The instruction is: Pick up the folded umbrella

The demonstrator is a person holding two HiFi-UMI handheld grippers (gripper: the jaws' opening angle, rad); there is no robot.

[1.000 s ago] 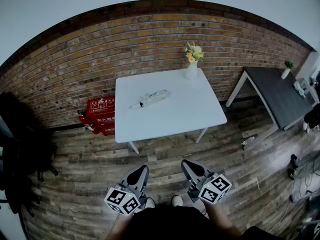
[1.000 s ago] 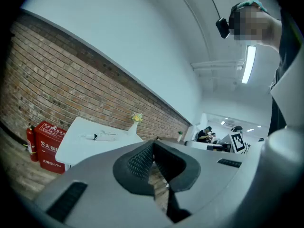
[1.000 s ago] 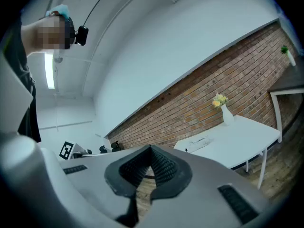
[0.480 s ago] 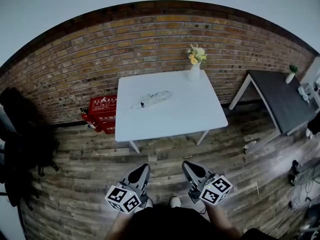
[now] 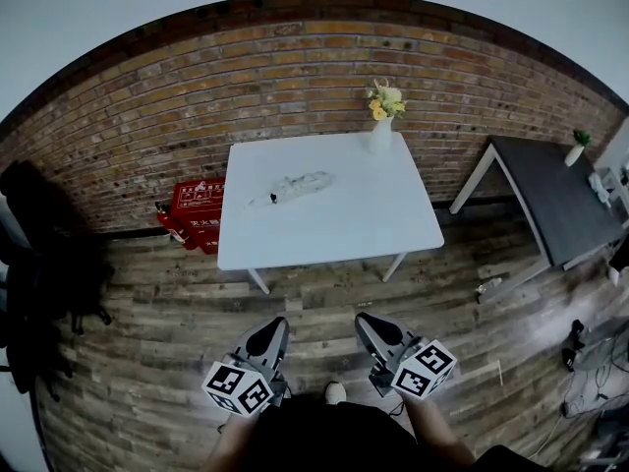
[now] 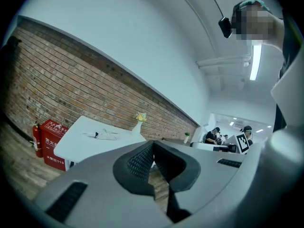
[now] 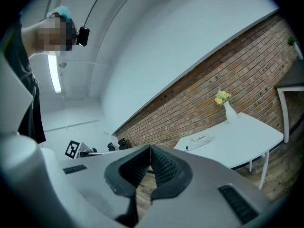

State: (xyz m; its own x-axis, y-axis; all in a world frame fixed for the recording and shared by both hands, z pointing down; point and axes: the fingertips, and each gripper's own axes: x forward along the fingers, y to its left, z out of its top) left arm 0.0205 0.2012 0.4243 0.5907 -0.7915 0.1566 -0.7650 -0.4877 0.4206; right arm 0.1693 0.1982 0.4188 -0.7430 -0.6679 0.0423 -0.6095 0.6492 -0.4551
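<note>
The folded umbrella, pale and patterned with a dark strap end, lies on the left rear part of the white table. It shows small in the left gripper view and in the right gripper view. Both grippers hover low over the wooden floor, well short of the table's front edge. My left gripper is shut, its jaws meeting at the tip with nothing between them. My right gripper is shut and empty as well.
A white vase of yellow flowers stands at the table's back right corner. Red fire-extinguisher boxes sit on the floor left of the table by the brick wall. A dark grey table stands at the right, and a black chair at the left.
The view has shifted slightly and the table sits a little closer and more central. Both grippers keep the same pose, shut and empty.
</note>
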